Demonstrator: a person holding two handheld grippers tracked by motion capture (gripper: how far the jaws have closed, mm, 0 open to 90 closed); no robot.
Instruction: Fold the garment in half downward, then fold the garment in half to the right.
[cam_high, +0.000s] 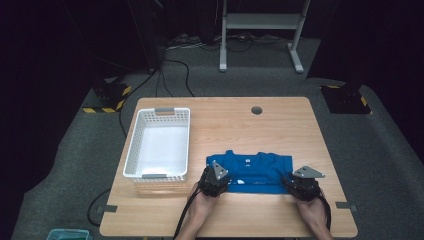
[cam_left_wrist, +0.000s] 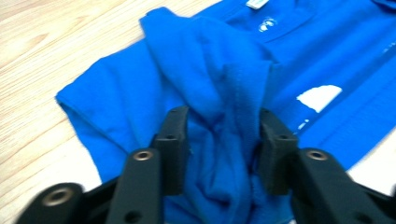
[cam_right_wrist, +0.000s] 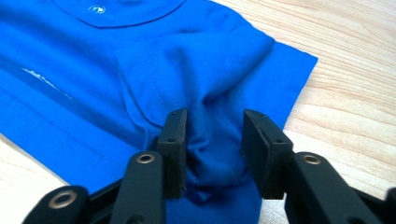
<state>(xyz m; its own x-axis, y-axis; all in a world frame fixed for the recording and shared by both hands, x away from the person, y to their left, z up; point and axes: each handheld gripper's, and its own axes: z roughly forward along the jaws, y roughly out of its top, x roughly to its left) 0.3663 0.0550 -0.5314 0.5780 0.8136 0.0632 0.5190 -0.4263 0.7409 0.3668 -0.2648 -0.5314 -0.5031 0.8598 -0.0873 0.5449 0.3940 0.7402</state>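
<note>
Showing basket (cam_high: 159, 145) from above, gripper views closing on blue shirt (cam_left_wrist: 219, 93)

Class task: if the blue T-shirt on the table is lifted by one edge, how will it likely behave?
The T-shirt is probably floppy: its cloth bunches in soft folds between the jaws in both gripper views. It looks light and thin, lying flat on the table. Pushed, it would likely wrinkle rather than slide whole.

Blue cotton T-shirt (cam_high: 256, 171), folded flat on the wood; bunched ridges of its near edge rise between each gripper's fingers (cam_left_wrist: 175, 140).
</note>
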